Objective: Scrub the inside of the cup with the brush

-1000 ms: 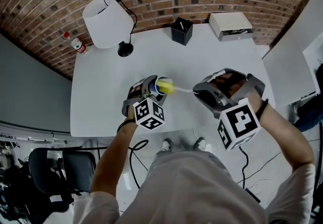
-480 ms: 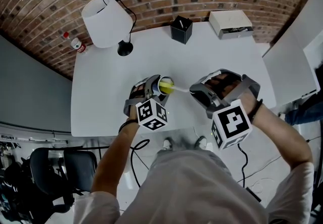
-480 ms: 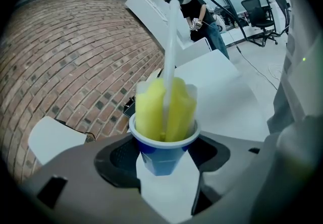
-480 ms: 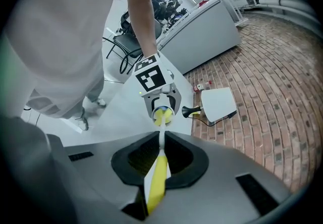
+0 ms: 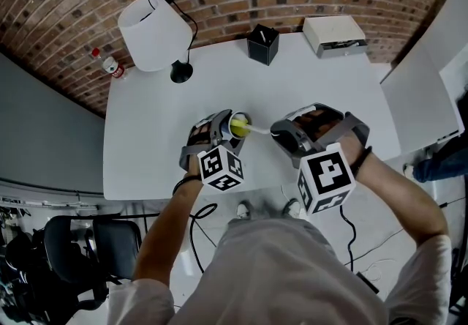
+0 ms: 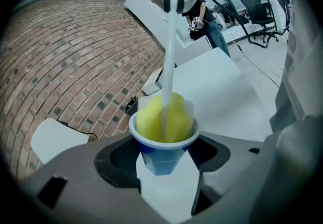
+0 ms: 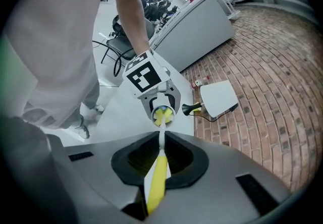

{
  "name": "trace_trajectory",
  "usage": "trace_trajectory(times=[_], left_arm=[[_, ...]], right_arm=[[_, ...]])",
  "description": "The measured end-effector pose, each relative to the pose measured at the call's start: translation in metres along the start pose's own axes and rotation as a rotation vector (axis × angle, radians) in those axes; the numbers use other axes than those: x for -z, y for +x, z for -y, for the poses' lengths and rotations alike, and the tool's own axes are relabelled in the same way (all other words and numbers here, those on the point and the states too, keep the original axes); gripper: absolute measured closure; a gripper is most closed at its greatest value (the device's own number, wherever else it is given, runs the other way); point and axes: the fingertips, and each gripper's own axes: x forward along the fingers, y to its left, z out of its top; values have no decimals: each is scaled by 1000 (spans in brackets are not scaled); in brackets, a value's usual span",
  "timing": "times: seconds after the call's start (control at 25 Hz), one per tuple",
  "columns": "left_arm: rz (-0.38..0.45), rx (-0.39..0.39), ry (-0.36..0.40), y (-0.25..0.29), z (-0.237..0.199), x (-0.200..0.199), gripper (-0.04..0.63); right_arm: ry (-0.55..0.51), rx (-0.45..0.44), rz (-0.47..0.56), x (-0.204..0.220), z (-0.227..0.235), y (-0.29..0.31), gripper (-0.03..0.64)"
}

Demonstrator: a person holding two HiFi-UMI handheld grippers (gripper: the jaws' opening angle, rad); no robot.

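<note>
From the head view, a white bench (image 5: 146, 140) stands by a brick wall. The left hand-held gripper (image 5: 229, 131) is clamped on a small blue cup (image 5: 235, 120) over the middle of the bench. The cup's open mouth faces right. The right hand-held gripper (image 5: 278, 132) is just to the right of it and is clamped on a brush (image 5: 258, 129). The brush's yellow sponge head sits inside the cup, and its thin white stem runs right to the right hand-held gripper. At the far left of the bench is a white lamp (image 5: 153, 32). At the far side are a black box (image 5: 262, 44) and a white box (image 5: 334, 35).

In the left gripper view, the jaws press on both sides of the blue cup (image 6: 162, 153). The yellow sponge (image 6: 164, 118) fills the cup's mouth. The white stem goes up to the other hand-held gripper at the top.

In the right gripper view, the jaws are shut tight on the brush's yellow handle (image 7: 157, 180). The white stem leads on to the cup (image 7: 163, 115) held in the left hand-held gripper (image 7: 157, 101). The lamp (image 7: 218, 98) lies to the right, by the brick wall.
</note>
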Motion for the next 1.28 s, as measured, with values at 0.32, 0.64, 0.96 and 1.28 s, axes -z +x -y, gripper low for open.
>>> trace_trajectory(times=[0.32,0.64,0.96,1.28], left_arm=[[-22,-19,3,2,-3,9,290],[-20,-43,2,2,-7,9,290],[-26,-57,5,2,-6,10,290],[-30,-81,7,0,-9,14,290]], right_arm=[[306,-56,28,1,2,16,586],[647,-157,75,7,8,20,586],[948,-242,108,15,5,25,584],[1354,-366,194,21,1,30,584]])
